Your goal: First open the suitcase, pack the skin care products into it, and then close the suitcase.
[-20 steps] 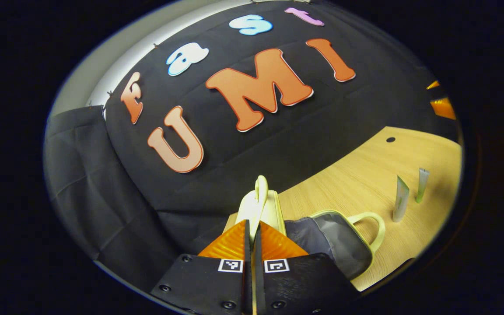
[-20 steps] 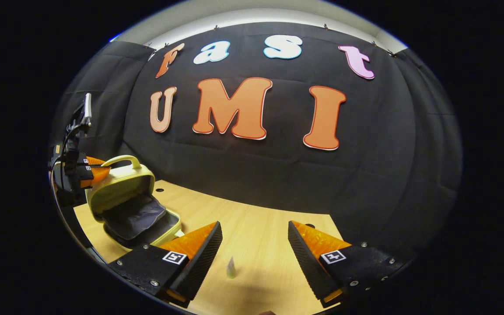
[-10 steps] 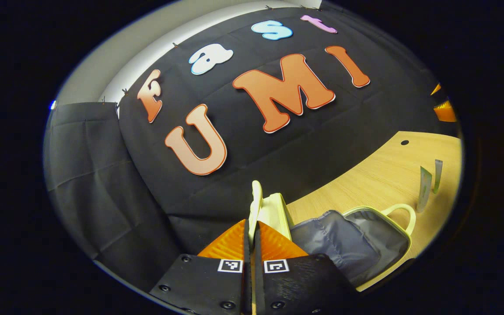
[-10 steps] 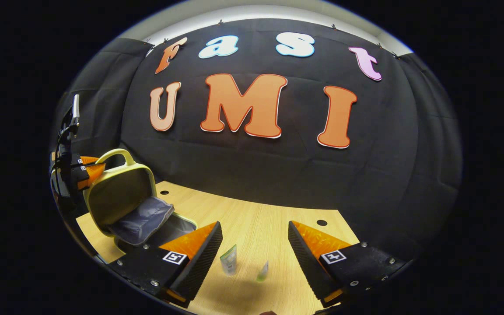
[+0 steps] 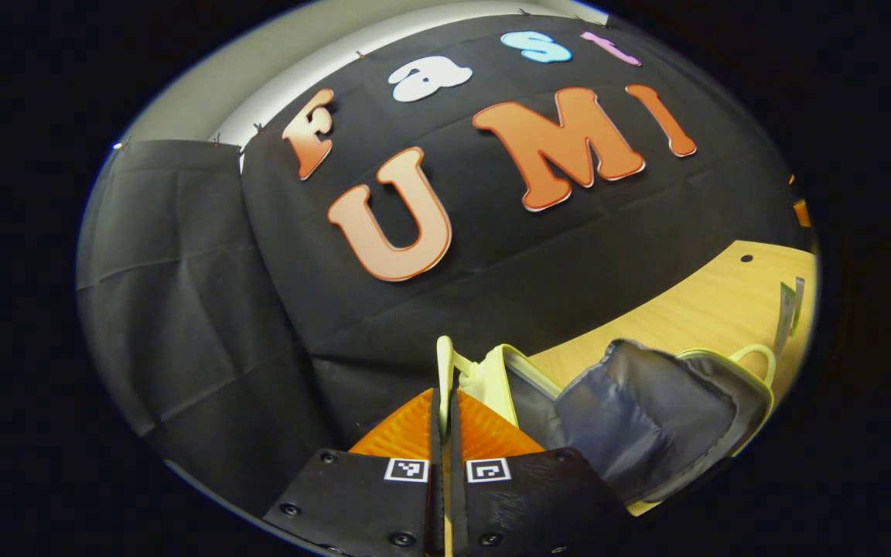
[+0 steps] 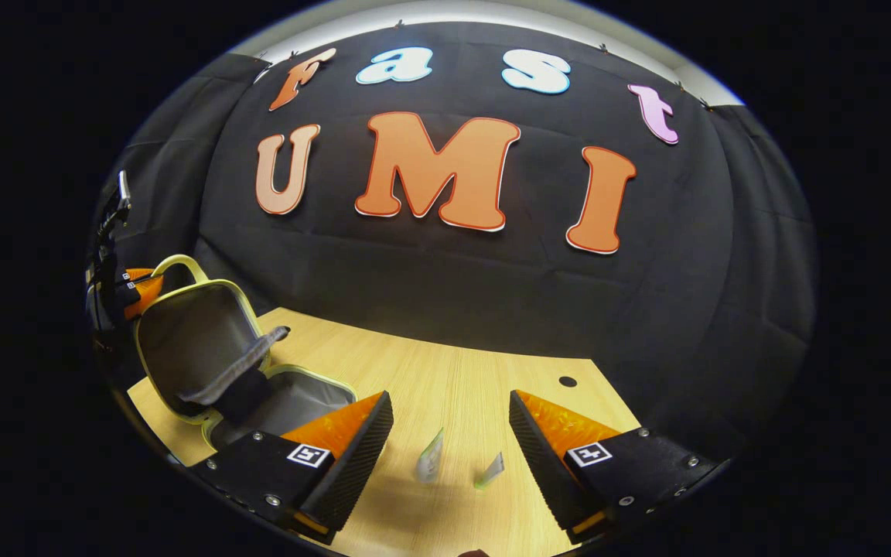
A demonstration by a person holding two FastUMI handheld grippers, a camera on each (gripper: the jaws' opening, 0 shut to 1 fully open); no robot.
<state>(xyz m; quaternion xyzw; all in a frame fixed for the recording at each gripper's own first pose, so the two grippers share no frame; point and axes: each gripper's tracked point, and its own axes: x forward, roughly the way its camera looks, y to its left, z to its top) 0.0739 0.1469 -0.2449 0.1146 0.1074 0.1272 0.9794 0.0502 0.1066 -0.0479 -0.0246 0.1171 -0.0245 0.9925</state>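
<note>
Left gripper [image 5: 443, 402] clamped on the pale yellow handle [image 5: 443, 363] of the small yellow suitcase [image 6: 206, 348], lid raised at lower left of the right gripper view. Right gripper [image 6: 451, 433] gapes wide above two standing skincare tubes [image 6: 430, 466] on the light wooden table [image 6: 445, 379].

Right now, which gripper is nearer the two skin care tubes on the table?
Right. The right gripper hangs open just above the tubes; the left gripper is off at the suitcase lid's handle, shut on it.

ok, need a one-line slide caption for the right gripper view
Open right gripper hovers over two skincare tubes on the table while the left gripper holds the suitcase lid up.
</note>
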